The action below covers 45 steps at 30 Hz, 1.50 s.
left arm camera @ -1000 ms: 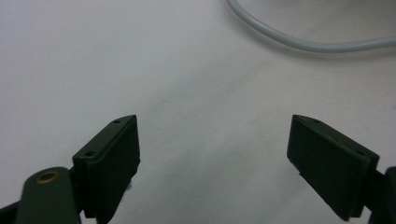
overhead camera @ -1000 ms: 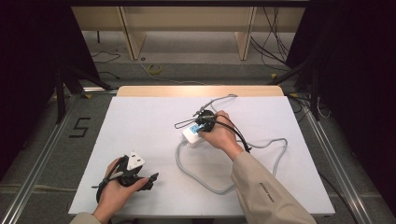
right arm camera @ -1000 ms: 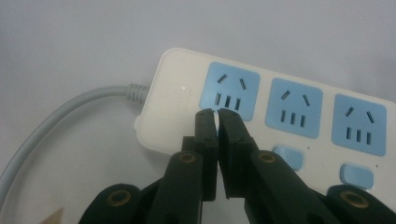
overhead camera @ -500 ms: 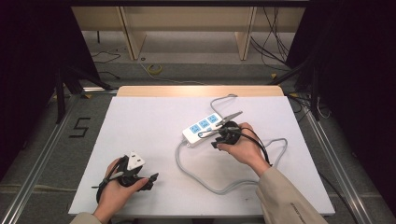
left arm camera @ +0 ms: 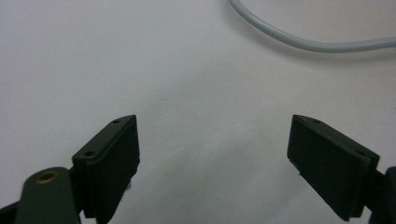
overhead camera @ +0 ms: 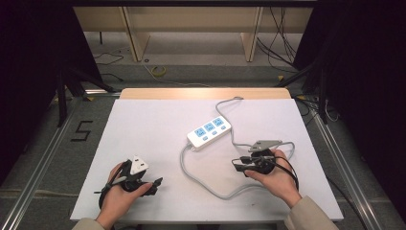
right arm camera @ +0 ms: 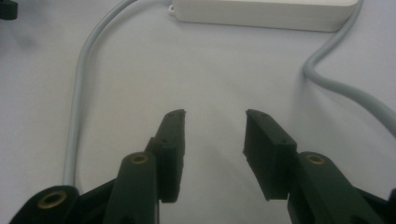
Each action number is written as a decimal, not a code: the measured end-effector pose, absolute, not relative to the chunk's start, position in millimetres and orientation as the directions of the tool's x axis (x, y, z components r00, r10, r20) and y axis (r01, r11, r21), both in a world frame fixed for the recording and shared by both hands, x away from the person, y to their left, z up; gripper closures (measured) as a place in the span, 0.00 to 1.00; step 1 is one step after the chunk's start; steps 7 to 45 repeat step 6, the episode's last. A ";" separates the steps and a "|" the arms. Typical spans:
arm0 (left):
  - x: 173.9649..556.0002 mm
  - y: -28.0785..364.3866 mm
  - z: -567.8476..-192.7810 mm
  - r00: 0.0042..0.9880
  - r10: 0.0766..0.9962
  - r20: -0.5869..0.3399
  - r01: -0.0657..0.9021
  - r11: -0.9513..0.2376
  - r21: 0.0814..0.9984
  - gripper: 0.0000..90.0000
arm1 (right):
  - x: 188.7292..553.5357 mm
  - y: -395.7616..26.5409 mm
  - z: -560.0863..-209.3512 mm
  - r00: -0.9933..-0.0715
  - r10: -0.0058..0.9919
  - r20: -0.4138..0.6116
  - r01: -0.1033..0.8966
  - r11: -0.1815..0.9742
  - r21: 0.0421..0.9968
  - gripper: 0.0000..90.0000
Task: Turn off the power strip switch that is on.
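The strip (overhead camera: 208, 131) is lying slantwise near the middle of the table (overhead camera: 143, 120), sockets up, and everything else is best placed from it. Its grey cord (overhead camera: 206, 184) is leaving the strip's near-left end, looping toward the person's side of the table and curving round to the right; a second run of cord is passing the strip's far-right end and bending toward the table's far edge. The right gripper (overhead camera: 235, 164) is lying low over the table to the near right of the strip, apart from it, held in the right hand (overhead camera: 273, 172), with its tips pointing left toward the cord loop. Its jaws have just been opening and are standing apart with nothing between them; in the right gripper view the gripper (right arm camera: 214, 122) is looking at bare table, with the strip (right arm camera: 261, 14) beyond and cord (right arm camera: 77, 93) on either side. The left gripper (overhead camera: 155, 183) is resting well to the near left of the strip, in the left hand (overhead camera: 122, 191), clear of the cord. Its jaws are spread wide and empty (left arm camera: 212, 135), with only a stretch of cord (left arm camera: 299, 42) curving across the table farther off.
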<state>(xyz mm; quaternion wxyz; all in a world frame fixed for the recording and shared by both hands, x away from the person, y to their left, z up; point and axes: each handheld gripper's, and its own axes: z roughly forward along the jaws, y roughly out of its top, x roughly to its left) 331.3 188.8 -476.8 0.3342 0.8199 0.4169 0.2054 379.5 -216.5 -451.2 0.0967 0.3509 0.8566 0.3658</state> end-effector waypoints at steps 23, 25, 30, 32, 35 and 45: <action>332.0 187.9 -476.9 0.568 0.821 0.049 0.544 -0.419 0.727 0.18 | 363.6 -230.3 -455.6 -0.731 0.677 0.089 0.506 0.450 0.736 0.64; 332.0 187.9 -476.9 0.568 0.821 0.049 0.544 -0.419 0.727 0.18 | 363.6 -230.3 -455.6 -0.731 0.677 0.089 0.506 0.450 0.736 0.64; 332.0 187.9 -476.9 0.568 0.821 0.049 0.544 -0.419 0.727 0.18 | 363.6 -230.3 -455.6 -0.731 0.677 0.089 0.506 0.450 0.736 0.64; 332.0 187.9 -476.9 0.568 0.821 0.049 0.544 -0.419 0.727 0.18 | 363.6 -230.3 -455.6 -0.731 0.677 0.089 0.506 0.450 0.736 0.64; 332.0 187.9 -476.9 0.568 0.821 0.049 0.544 -0.419 0.727 0.18 | 363.6 -230.3 -455.6 -0.731 0.677 0.089 0.506 0.450 0.736 0.64; 332.0 187.9 -476.9 0.568 0.821 0.049 0.544 -0.419 0.727 0.18 | 363.6 -230.3 -455.6 -0.731 0.677 0.089 0.506 0.450 0.736 0.64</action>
